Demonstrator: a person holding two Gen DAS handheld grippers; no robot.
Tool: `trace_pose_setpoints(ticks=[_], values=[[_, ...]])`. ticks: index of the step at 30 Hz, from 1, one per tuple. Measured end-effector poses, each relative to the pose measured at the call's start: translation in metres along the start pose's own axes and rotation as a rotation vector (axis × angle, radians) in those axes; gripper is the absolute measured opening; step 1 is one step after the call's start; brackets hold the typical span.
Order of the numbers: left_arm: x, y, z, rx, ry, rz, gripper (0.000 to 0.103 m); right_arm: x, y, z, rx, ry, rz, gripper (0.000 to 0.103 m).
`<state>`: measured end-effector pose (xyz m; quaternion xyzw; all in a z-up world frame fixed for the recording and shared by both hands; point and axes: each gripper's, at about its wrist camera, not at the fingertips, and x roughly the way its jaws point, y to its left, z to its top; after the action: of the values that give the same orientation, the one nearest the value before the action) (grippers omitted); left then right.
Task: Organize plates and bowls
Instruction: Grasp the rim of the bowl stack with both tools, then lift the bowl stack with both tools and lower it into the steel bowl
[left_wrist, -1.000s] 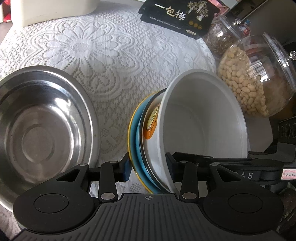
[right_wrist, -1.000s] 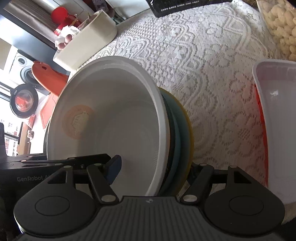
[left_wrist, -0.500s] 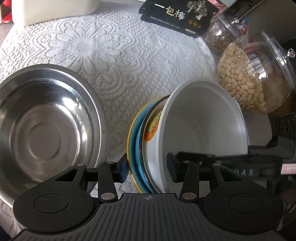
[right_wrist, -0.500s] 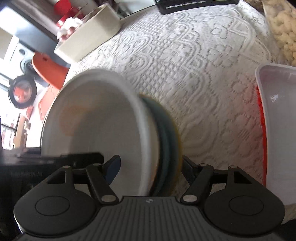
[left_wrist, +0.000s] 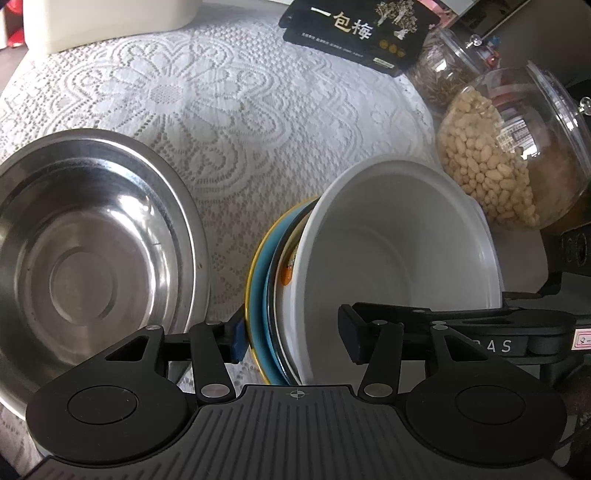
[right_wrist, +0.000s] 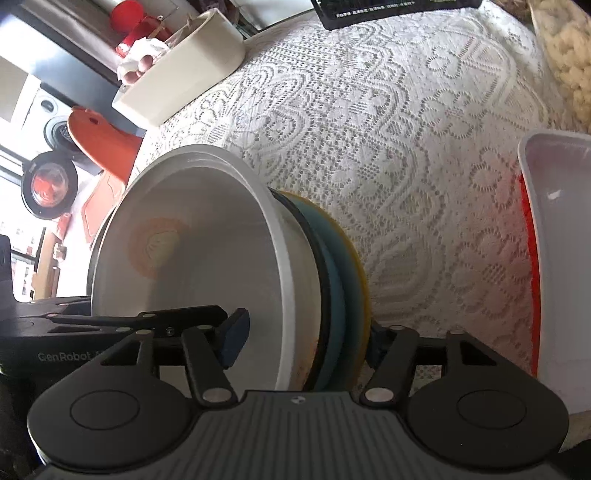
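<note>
A white bowl sits on a stack of plates: a black-rimmed one with an orange print, then a blue plate with a yellow rim. My left gripper straddles the stack's near edge. Its jaws are opening, with one pad beside the yellow rim and the other inside the bowl, clear of the wall. My right gripper straddles the same bowl and plates from the opposite side. Its jaws are closing, and the inner pad is still off the bowl wall.
A steel basin lies to the left of the stack on the lace cloth. A jar of peanuts, a second jar and a black box stand behind. A white tray lies at the right, a cream container at the far edge.
The left jaws have spread wider and come off the stack. The right jaws have drawn in around it. The bowl and plates have dropped lower in both views.
</note>
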<state>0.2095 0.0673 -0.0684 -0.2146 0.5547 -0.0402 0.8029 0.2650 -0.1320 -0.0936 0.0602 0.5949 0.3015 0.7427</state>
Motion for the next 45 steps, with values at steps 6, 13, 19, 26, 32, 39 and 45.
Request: trace_pose_setpoints(ticks=[6, 13, 19, 26, 32, 39, 45], values=[[-0.001, -0.007, -0.006, 0.026, 0.012, 0.001, 0.054, -0.008, -0.002, -0.007, -0.011, 0.016, -0.001, 0.063], [0.004, -0.012, -0.001, 0.053, 0.020, 0.010, 0.054, -0.008, -0.008, -0.005, -0.009, 0.007, -0.009, 0.063], [0.006, -0.008, 0.000, 0.044, 0.012, 0.011, 0.055, -0.005, -0.008, -0.005, 0.011, 0.013, 0.000, 0.060], [0.006, -0.008, 0.000, 0.039, 0.023, 0.020, 0.055, -0.005, -0.007, -0.005, 0.026, 0.009, -0.007, 0.058], [0.004, -0.008, 0.000, 0.024, 0.031, 0.014, 0.055, -0.007, -0.010, -0.004, 0.052, 0.016, 0.010, 0.059], [0.000, -0.013, 0.001, 0.026, 0.032, 0.008, 0.055, -0.012, -0.008, -0.005, 0.066, 0.009, 0.005, 0.059], [-0.014, -0.019, 0.006, 0.047, 0.024, -0.022, 0.055, -0.031, 0.001, -0.003, 0.063, -0.015, -0.014, 0.060]])
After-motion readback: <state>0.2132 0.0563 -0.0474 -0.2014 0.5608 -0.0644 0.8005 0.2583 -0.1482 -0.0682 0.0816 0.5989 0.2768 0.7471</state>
